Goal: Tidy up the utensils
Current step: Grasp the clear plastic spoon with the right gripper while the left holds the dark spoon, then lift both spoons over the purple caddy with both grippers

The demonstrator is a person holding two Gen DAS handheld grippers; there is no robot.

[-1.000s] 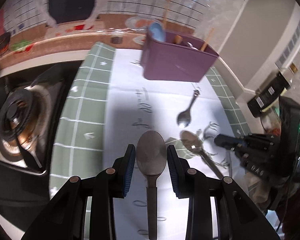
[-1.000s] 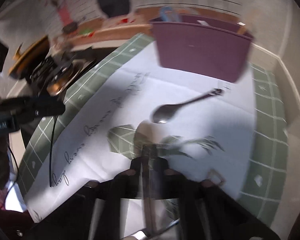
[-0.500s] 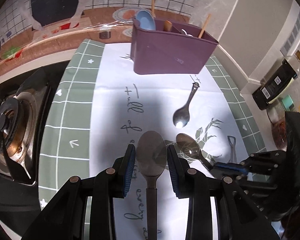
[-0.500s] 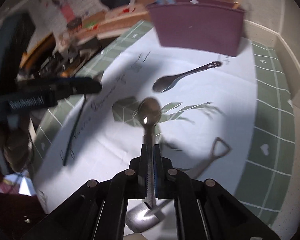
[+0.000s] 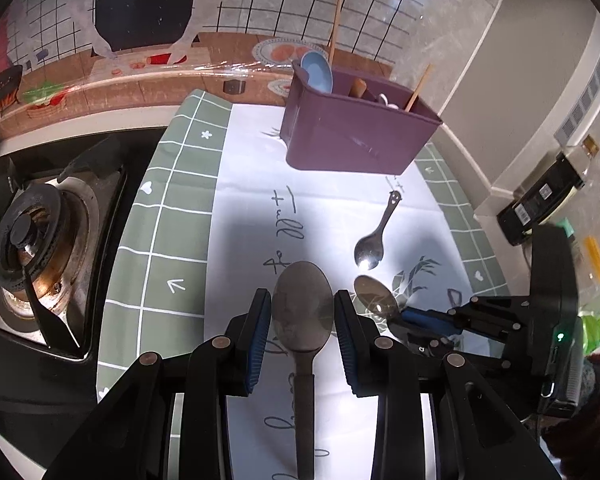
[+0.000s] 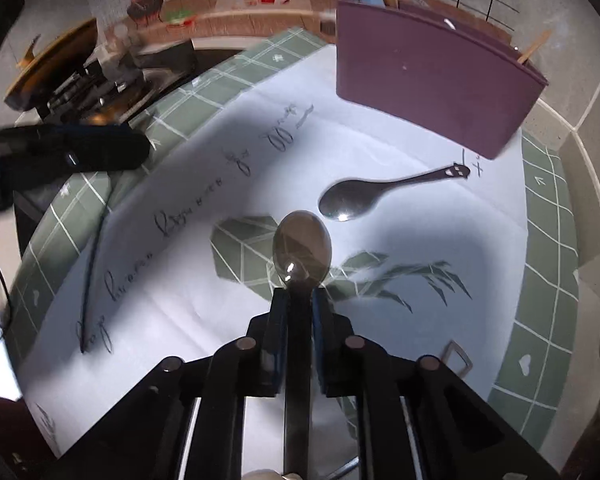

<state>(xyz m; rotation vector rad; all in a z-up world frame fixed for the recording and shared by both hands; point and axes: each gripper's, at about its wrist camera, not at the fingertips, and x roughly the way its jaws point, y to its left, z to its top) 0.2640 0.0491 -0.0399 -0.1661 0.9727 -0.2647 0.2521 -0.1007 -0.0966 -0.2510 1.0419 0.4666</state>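
The large matte grey spoon (image 5: pixel 302 306) sits bowl-up between the left gripper (image 5: pixel 302 320), its blue pads (image 5: pixel 259 330) about half spread and flanking the bowl; whether they press it I cannot tell. A shinier steel spoon (image 6: pixel 302 250) lies along the right gripper (image 6: pixel 300 300), whose narrow jaws have just been opening, the handle between them. On the white cloth (image 5: pixel 252 208), a small spoon (image 5: pixel 374 240) with a cut-out handle lies just beyond, near the purple caddy (image 5: pixel 356 136) at the far end. Against 1 second ago, the right gripper has moved closer to the left one; the small spoon is unmoved.
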